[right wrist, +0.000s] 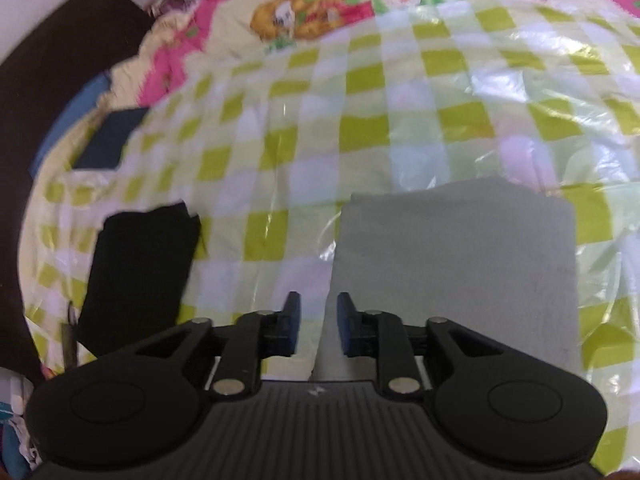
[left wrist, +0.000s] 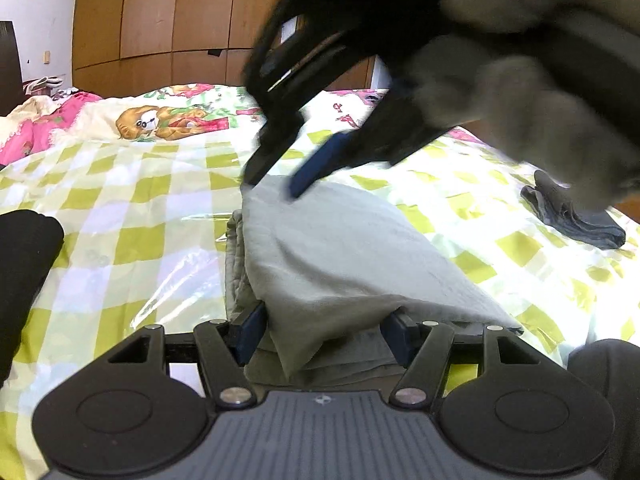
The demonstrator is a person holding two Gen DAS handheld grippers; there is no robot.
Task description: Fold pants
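Final fold in hand. Grey pants (left wrist: pixel 340 248) lie folded on the bed (left wrist: pixel 120 208). Left gripper (left wrist: pixel 324 332) jaws grasp the near edge; right gripper (right wrist: pixel 318 320), jaws released, hangs at the bundle's 9 o'clock edge. Next: let go, square up.

Soft daylight is filling both views; the plastic sheet (right wrist: pixel 500 92) is glaring, motion is blurring the right hand-held gripper (left wrist: pixel 276 184), and edges are bending strongly.

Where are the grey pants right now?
The grey pants lie folded on the checked bed cover, centre of the left wrist view, between the left gripper fingers, with the right gripper at their far edge.
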